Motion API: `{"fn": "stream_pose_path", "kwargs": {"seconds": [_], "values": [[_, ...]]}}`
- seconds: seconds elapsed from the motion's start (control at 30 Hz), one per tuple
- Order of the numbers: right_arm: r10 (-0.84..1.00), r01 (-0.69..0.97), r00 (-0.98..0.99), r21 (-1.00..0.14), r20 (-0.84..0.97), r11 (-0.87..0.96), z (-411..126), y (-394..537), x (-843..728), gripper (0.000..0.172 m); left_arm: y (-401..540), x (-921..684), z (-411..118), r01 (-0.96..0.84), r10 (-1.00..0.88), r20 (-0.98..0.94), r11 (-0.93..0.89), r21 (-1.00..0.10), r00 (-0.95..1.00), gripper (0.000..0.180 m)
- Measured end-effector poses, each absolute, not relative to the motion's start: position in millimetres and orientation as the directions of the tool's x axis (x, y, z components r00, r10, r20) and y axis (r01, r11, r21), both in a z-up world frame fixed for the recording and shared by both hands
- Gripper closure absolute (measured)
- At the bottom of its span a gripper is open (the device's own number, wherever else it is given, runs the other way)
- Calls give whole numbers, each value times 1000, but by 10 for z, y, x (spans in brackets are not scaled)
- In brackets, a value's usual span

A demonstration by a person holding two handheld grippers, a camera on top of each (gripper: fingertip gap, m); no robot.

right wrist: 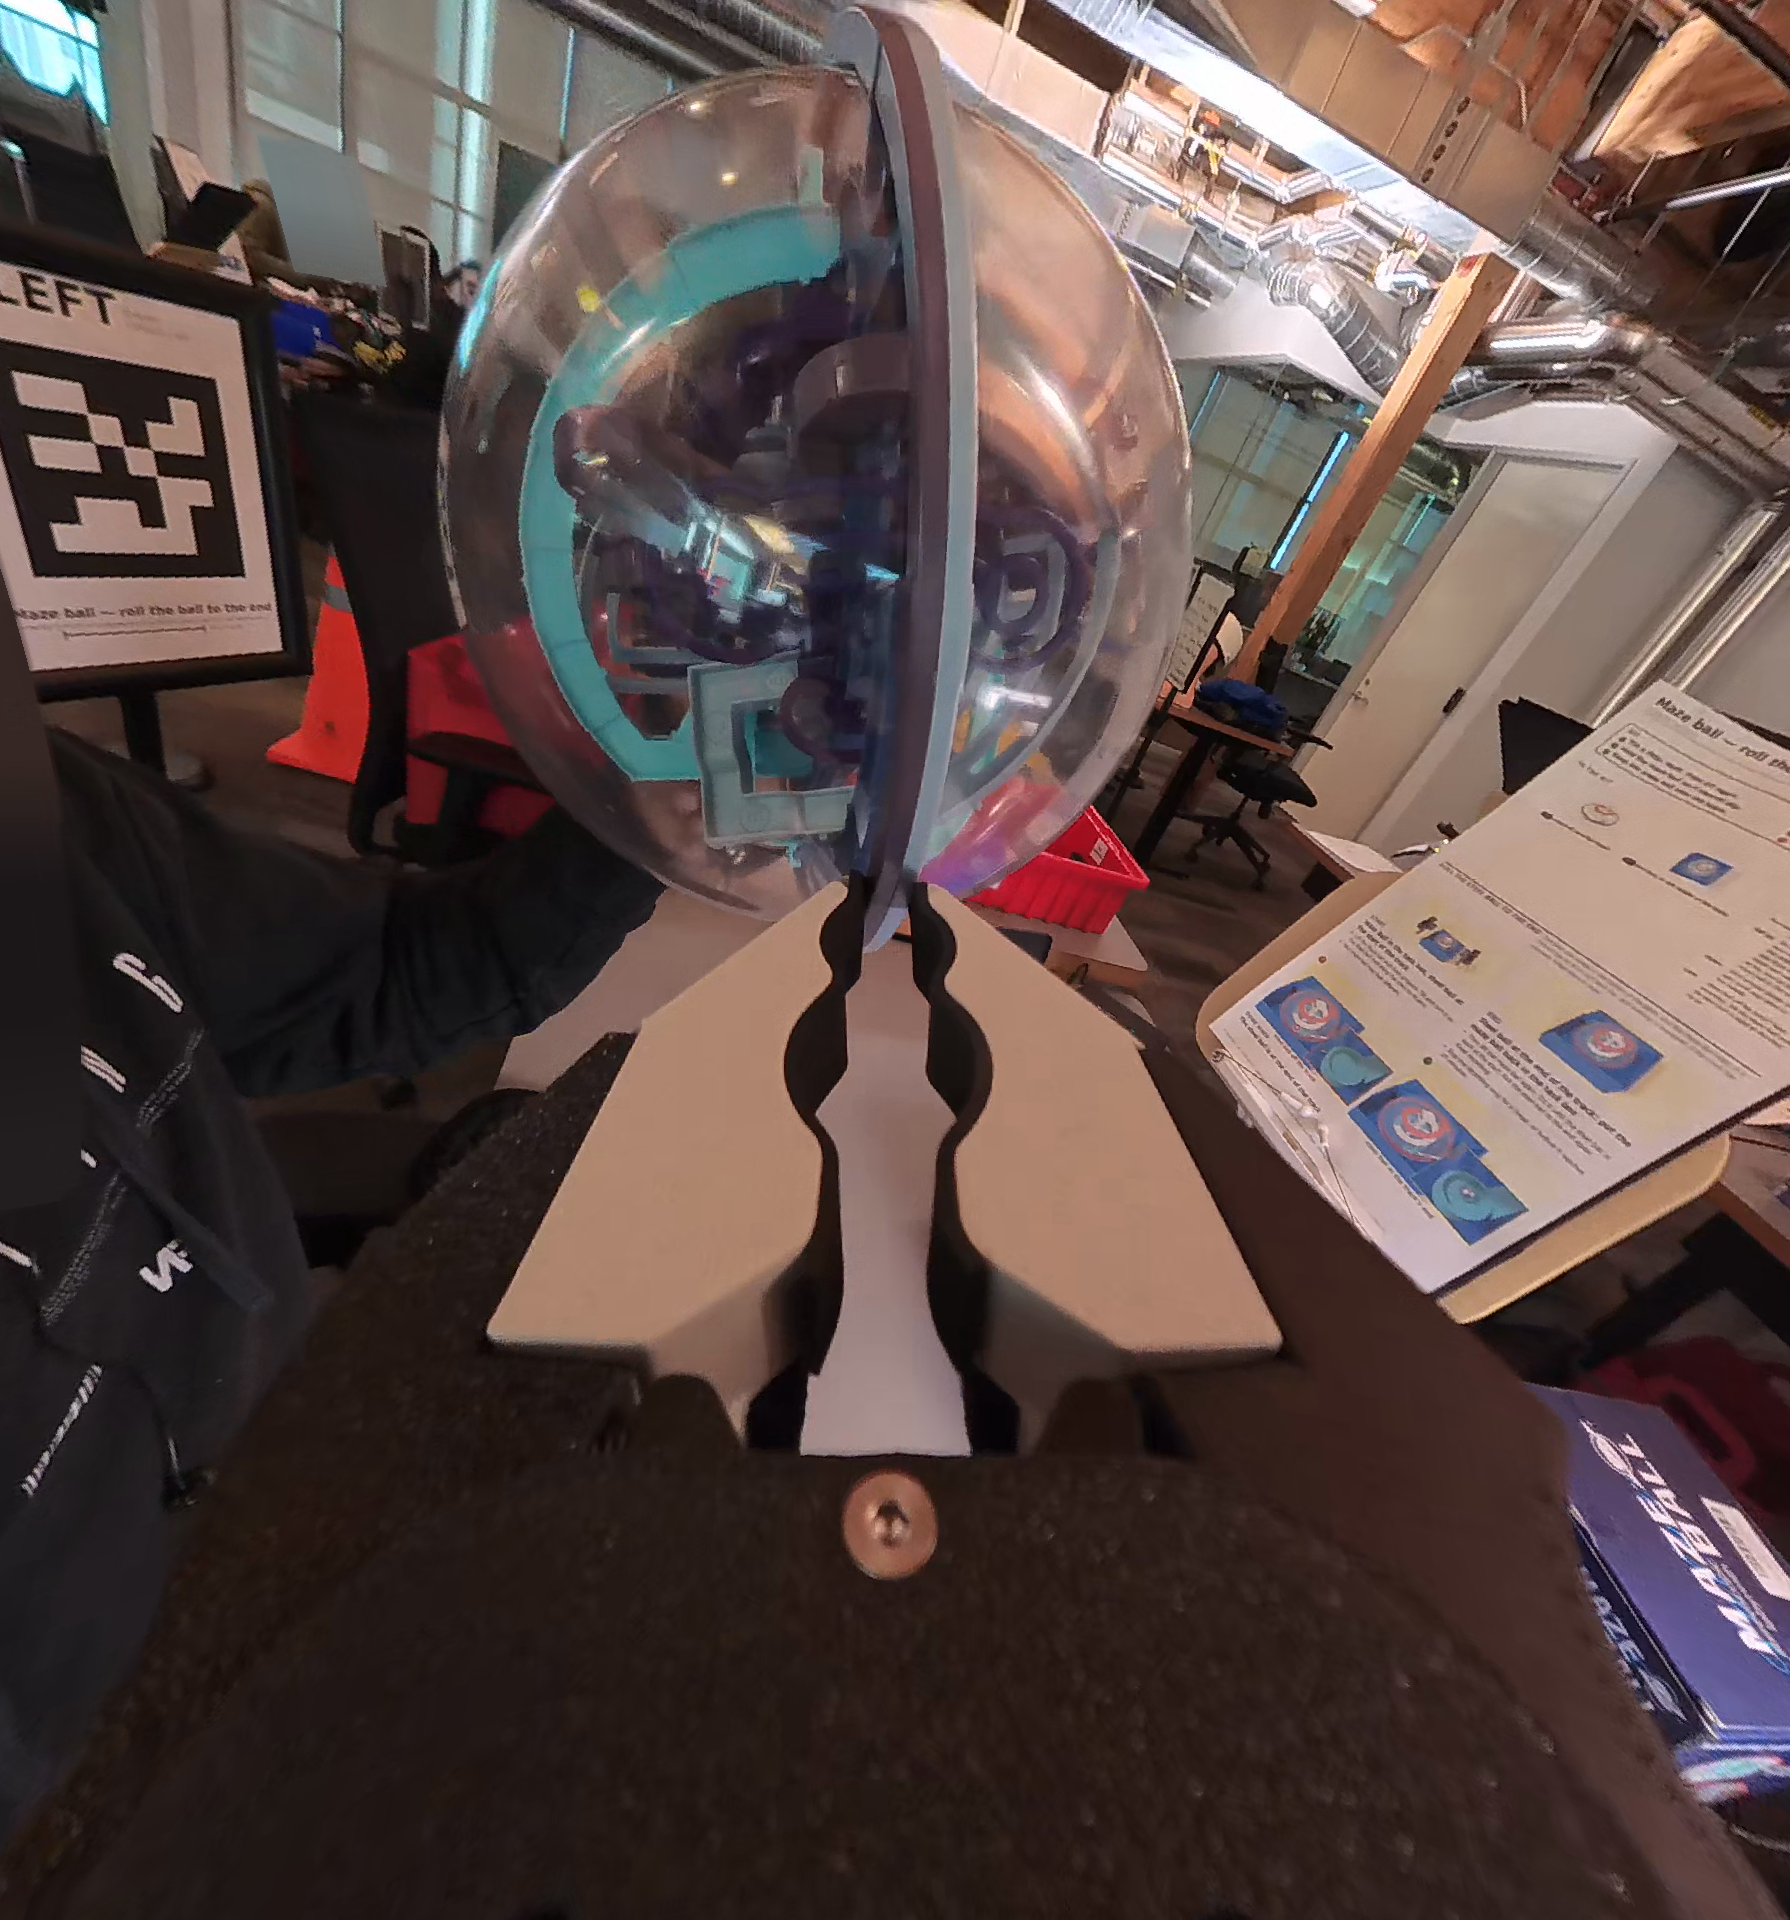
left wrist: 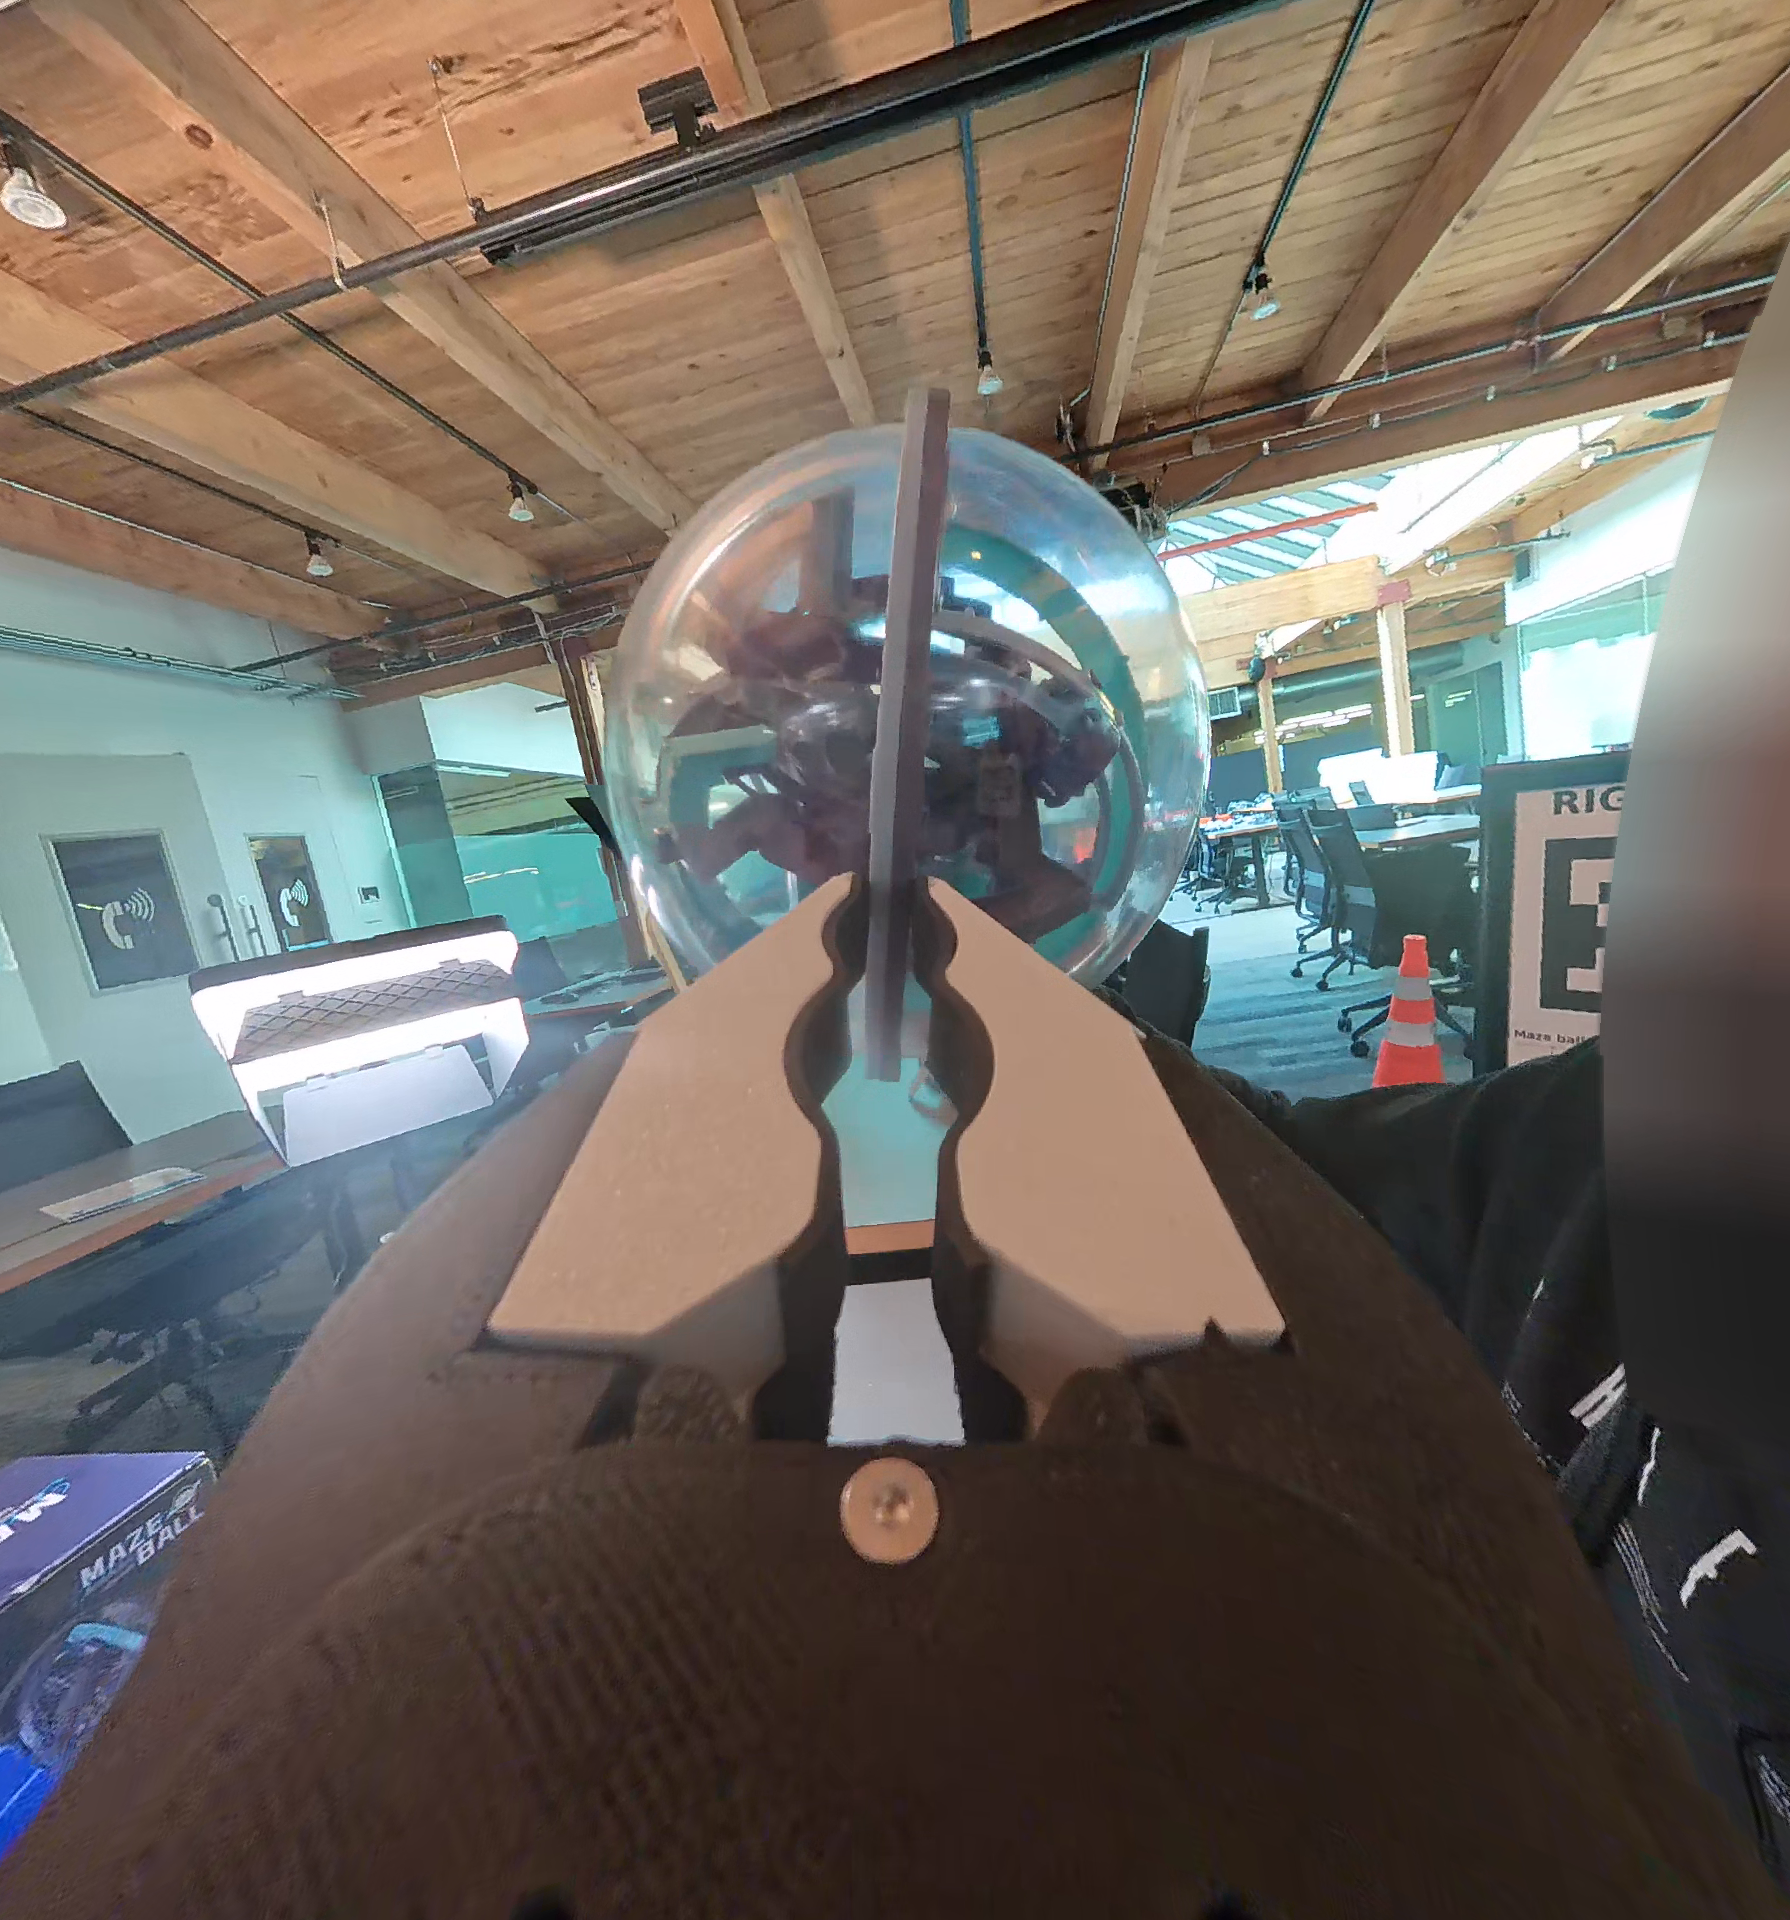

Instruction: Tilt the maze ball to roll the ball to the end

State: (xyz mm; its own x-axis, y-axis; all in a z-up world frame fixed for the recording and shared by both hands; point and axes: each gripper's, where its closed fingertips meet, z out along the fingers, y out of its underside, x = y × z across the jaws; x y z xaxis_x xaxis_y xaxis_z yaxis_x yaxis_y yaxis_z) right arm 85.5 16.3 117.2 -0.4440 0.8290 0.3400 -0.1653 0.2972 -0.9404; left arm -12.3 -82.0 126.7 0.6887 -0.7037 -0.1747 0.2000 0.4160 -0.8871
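While the sphere is carried in the air: both grippers pinch its flat equatorial rim, one on each side.
Maze ball (right wrist: pixel 766 499): a clear globe with teal and purple tracks inside, lifted clear of the desk and seen against the ceiling in the left wrist view.
Rim (left wrist: pixel 896 727): a thin grey band around the globe, nearly vertical in both views.
Left gripper (left wrist: pixel 893 904): clenched on the rim, which runs deep between the fingers, both pads against it.
Right gripper (right wrist: pixel 883 904): clamped on the rim's edge only at the fingertips, a shallower hold.
Small ball inside: I cannot pick it out among the tracks, so progress along the maze is unclear.
Doing the tilt well: rotate both wrists together about one shared axis, slowly, so the rim does not twist or slip out of the shallow right-hand hold.
Pace: small tilts, pausing to let the ball settle.
Risk: uneven motion could pry the rim free and drop the globe.
Nearby: an instruction sheet (right wrist: pixel 1556 987) at right.
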Motion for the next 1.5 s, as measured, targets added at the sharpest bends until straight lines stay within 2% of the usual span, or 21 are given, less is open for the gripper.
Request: {"fn": "stream_pose_path", "kwargs": {"seconds": [0.47,0.77,1.5], "values": [[865,-29,-418,-956,278,293,1088,294,843,165,-523,-253,922,369,-779,0,297,-881,627,174],[883,23,-427,-973,197,228,825,389,818,166,-424,-268,625,426,-793,98,215,-879,601,175],[858,-134,-387,-941,339,312,991,440,770,166,-410,-312,928,293,-751,-92,364,-884,654,174]]}}
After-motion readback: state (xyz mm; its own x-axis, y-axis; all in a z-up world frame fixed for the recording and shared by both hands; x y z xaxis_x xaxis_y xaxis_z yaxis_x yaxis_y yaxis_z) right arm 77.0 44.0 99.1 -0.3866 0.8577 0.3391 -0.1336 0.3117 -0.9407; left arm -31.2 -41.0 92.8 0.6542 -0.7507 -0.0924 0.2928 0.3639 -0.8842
